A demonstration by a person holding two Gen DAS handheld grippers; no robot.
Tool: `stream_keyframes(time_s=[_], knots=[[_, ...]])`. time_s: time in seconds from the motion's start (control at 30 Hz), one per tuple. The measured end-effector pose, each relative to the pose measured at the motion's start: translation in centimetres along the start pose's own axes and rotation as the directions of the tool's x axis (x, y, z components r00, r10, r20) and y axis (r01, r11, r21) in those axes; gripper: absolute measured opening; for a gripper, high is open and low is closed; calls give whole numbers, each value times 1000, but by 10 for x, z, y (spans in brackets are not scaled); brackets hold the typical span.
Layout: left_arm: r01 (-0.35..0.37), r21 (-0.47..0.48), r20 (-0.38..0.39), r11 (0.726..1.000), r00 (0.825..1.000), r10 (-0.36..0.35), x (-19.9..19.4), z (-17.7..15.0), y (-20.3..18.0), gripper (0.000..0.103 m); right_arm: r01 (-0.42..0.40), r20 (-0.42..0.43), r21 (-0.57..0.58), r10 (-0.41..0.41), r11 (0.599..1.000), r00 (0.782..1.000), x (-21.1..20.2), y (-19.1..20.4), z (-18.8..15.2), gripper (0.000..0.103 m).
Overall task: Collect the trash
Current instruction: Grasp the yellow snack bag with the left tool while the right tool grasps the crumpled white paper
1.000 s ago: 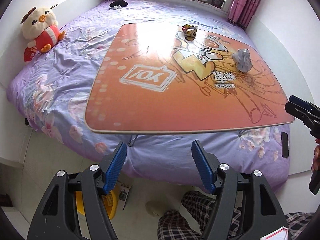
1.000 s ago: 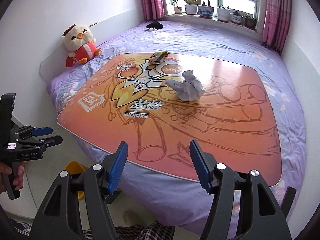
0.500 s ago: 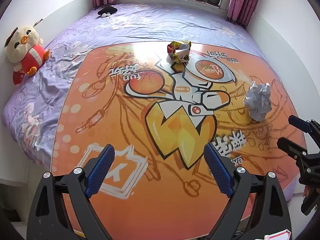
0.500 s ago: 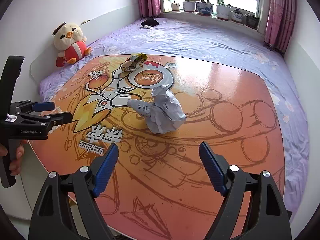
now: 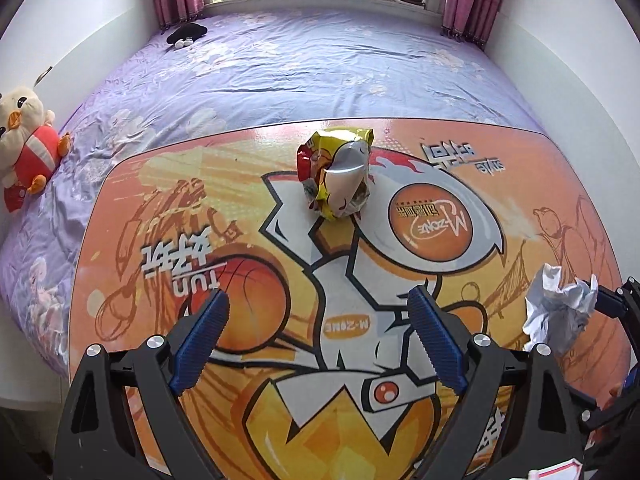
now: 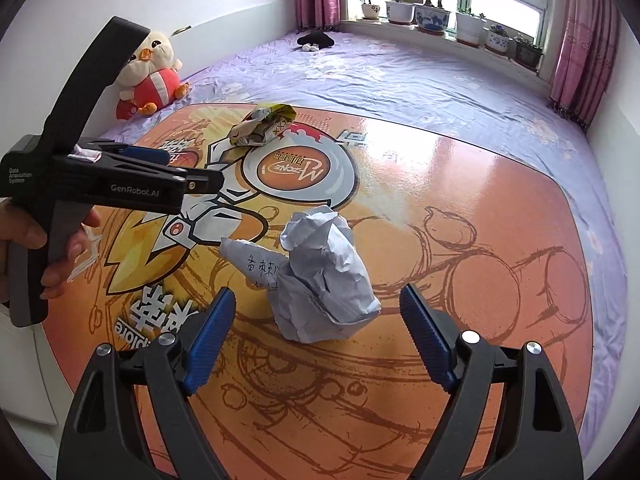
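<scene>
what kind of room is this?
Most likely a bedroom: a bed with a purple sheet, a plush duck by the wall, potted plants on the windowsill.

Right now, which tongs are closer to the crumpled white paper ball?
Right. The right tongs stand open just short of the paper ball, lined up with it. The left tongs are off to its side, aimed at the yellow wrapper.
</scene>
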State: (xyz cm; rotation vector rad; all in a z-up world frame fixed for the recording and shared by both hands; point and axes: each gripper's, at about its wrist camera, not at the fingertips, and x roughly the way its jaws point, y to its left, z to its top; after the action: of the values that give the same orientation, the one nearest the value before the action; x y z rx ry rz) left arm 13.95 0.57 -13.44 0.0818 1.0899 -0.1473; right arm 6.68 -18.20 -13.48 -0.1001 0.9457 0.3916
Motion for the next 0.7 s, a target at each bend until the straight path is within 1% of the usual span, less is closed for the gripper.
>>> stream_keyframes(time_s=[0.27, 0.33, 0.4, 0.43, 0.47, 0.5, 0.53, 0.57, 0.6, 0.63, 0.7], knots=[[5, 22, 12, 1000, 1000, -5, 28, 41, -1, 88, -28, 2, 24, 28, 999, 1000, 7, -7, 9, 83], [7, 19, 17, 1000, 1000, -7, 31, 48, -2, 87, -39, -1, 30, 39, 999, 999, 7, -9, 9, 73], [7, 19, 19, 1000, 1000, -7, 35, 53, -1, 84, -50, -8, 39, 51, 998, 999, 8, -10, 9, 70], [8, 20, 20, 1000, 1000, -9, 37, 55, 0, 81, -53, -11, 42, 53, 998, 999, 8, -10, 8, 67], [16, 22, 18, 1000, 1000, -16, 37, 55, 0, 76, -54, -13, 42, 54, 998, 998, 8, -10, 8, 67], [11, 29, 24, 1000, 1000, -12, 38, 56, 0, 73, -54, -13, 43, 55, 998, 998, 7, -10, 8, 66], [6, 39, 28, 999, 1000, -7, 37, 56, 0, 66, -55, -14, 43, 56, 998, 998, 7, -11, 8, 64], [10, 41, 29, 999, 1000, -11, 35, 56, 1, 56, -57, -15, 45, 58, 997, 998, 7, -11, 8, 64], [10, 38, 27, 999, 1000, -11, 33, 55, 2, 51, -59, -15, 48, 60, 997, 998, 7, -12, 9, 64], [9, 35, 22, 999, 1000, -10, 31, 53, 4, 47, -60, -16, 50, 61, 997, 998, 8, -12, 10, 64], [-6, 29, 21, 1000, 1000, 6, 28, 46, 7, 47, -56, -16, 46, 56, 997, 998, 7, -12, 9, 64]])
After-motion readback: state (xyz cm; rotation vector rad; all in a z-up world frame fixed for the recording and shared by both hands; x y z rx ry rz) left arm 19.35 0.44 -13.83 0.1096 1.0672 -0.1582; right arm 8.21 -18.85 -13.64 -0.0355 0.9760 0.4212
